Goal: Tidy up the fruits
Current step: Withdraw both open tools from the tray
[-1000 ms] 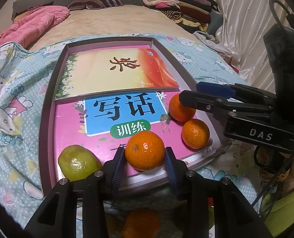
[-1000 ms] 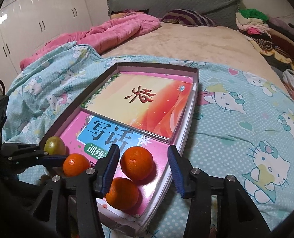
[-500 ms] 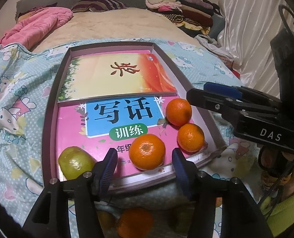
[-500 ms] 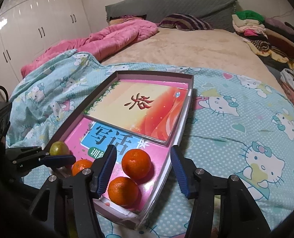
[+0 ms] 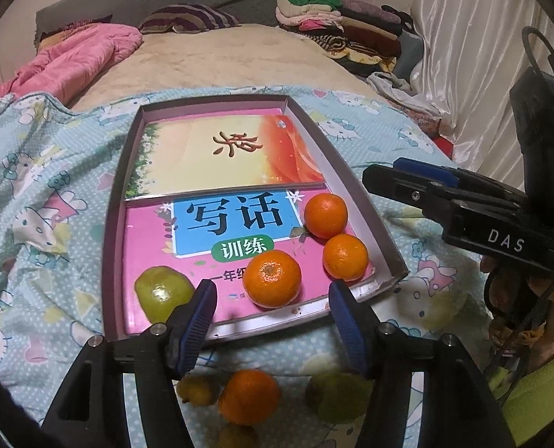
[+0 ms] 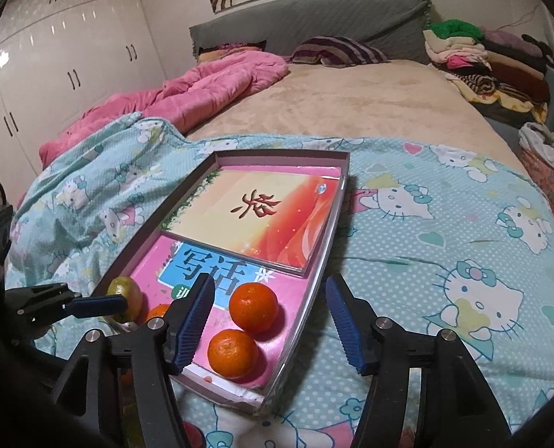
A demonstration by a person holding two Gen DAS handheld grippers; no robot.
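Green fruit: tray's near-left corner.
Left claw: just been widening, empties around near tangerine.
Two tangerines: tray's right side.
Right claw: just been widening, holds nothing.

we count three oranges and one green fruit in one tray, on two books. on the bed below lie one more orange and one green fruit.
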